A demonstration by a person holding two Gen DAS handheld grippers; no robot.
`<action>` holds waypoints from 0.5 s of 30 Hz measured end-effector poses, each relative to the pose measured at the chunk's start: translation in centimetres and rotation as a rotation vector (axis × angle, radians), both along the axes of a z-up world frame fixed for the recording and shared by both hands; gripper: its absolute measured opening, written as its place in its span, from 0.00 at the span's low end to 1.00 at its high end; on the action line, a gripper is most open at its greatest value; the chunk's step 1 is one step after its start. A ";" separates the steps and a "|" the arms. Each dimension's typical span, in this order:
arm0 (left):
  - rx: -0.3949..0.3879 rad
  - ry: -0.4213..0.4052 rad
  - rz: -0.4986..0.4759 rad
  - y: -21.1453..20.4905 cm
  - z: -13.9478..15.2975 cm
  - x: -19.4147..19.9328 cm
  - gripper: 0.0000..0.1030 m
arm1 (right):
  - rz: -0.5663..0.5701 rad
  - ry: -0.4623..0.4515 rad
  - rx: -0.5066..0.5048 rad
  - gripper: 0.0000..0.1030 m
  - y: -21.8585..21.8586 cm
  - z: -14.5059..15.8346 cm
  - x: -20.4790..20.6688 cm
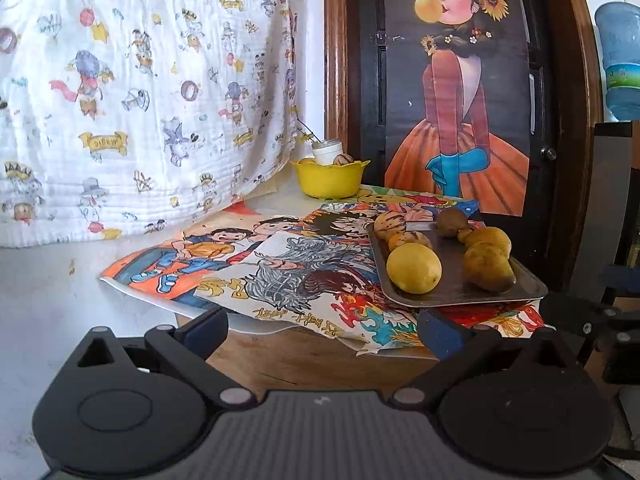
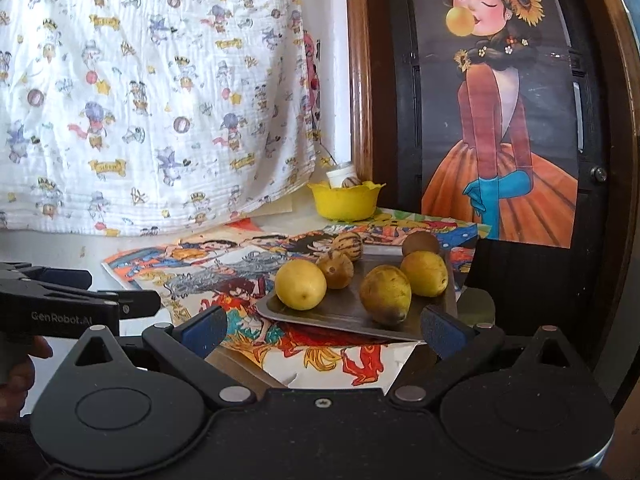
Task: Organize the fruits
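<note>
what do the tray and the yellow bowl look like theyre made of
Tray: likely metal, maybe stainless steel; grey, thin, with a raised rim and a dull sheen that faintly mirrors the fruit.

Yellow bowl: likely plastic; uniform bright yellow, opaque, with a moulded scalloped rim and a soft gloss. Glazed ceramic cannot be ruled out from here.

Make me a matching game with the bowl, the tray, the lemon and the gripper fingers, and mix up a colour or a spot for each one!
Things:
1. bowl
2. tray
3. lemon
4. left gripper fingers

Clues:
A. grey metal, holding the fruit
B. blue pads, spread apart with nothing between them
C. yellow, at the back near the patterned cloth
D. round and yellow, at the tray's near left corner

Pairs: 1-C, 2-A, 3-D, 4-B
</note>
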State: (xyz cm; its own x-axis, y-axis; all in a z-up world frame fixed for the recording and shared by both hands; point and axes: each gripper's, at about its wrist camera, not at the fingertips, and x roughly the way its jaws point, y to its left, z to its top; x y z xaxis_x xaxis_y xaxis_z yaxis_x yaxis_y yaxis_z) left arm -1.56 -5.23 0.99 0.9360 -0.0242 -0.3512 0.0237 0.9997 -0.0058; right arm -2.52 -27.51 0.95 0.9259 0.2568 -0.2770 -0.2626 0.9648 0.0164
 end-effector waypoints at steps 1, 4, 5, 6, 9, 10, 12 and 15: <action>-0.007 0.001 0.001 0.2 -0.1 0.2 1.00 | -0.003 0.005 0.000 0.99 0.1 -0.2 0.2; -0.025 0.003 0.009 0.6 -0.4 0.5 1.00 | -0.013 0.016 0.002 0.99 0.1 -0.5 0.6; -0.029 0.004 0.011 0.7 -0.5 0.6 1.00 | -0.018 0.018 0.003 0.99 0.1 -0.6 0.7; -0.033 0.006 0.014 0.7 -0.5 0.6 1.00 | -0.021 0.018 0.004 0.99 -0.1 -0.7 0.7; -0.039 0.009 0.016 0.8 -0.7 0.8 1.00 | -0.031 0.016 0.008 0.99 -0.2 -0.8 0.7; -0.038 0.009 0.016 0.8 -0.7 0.8 1.00 | -0.032 0.016 0.008 0.99 -0.2 -0.8 0.8; -0.035 0.010 0.015 0.8 -0.7 0.8 1.00 | -0.032 0.015 0.009 0.99 -0.2 -0.8 0.8; -0.032 0.008 0.016 0.7 -0.7 0.7 1.00 | -0.032 0.014 0.008 0.99 -0.2 -0.8 0.8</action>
State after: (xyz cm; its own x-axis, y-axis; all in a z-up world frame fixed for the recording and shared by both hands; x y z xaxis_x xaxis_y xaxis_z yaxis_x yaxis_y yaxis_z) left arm -0.85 -4.52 0.26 0.9335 -0.0208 -0.3580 0.0078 0.9993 -0.0377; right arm -1.77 -27.68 0.15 0.9297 0.2296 -0.2880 -0.2316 0.9724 0.0279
